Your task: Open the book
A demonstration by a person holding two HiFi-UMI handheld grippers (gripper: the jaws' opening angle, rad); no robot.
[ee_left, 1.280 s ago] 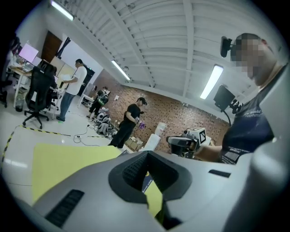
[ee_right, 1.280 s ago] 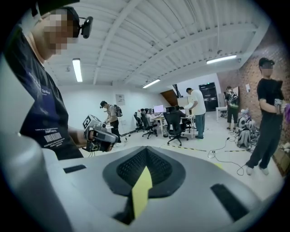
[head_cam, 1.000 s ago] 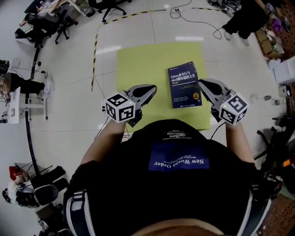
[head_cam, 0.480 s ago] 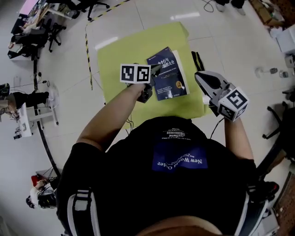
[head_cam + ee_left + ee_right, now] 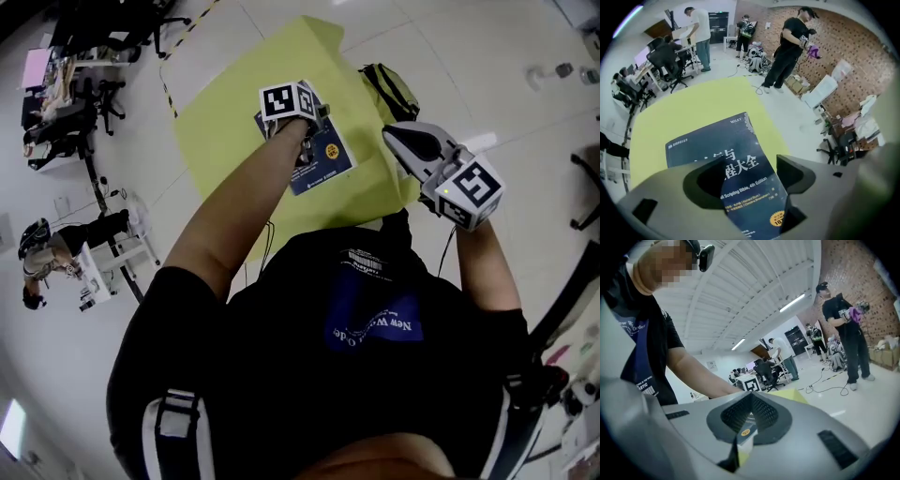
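A closed dark blue book [image 5: 319, 159] lies cover up on a yellow-green mat [image 5: 225, 122]. My left gripper [image 5: 302, 142] points steeply down over the book, its marker cube above the book's far end. In the left gripper view the book [image 5: 736, 154] shows between the two jaws. They stand apart and are opening, and I see no pad pressing on the cover. My right gripper [image 5: 394, 136] is held level to the right of the book, above the mat's right edge, with its jaws together and nothing in them. Through it, in the right gripper view, a sliver of the book [image 5: 745, 430] shows.
An olive bag [image 5: 394, 89] lies at the mat's far right edge. Office chairs [image 5: 84, 84] and a desk stand at the left. Black-and-yellow tape [image 5: 169, 84] runs along the floor left of the mat. Several people [image 5: 790, 47] stand in the room beyond.
My left gripper has swung forward and down from beside my body to over the book, tipping to point downward, and its jaws have parted. The right gripper has shifted toward the mat's right edge.
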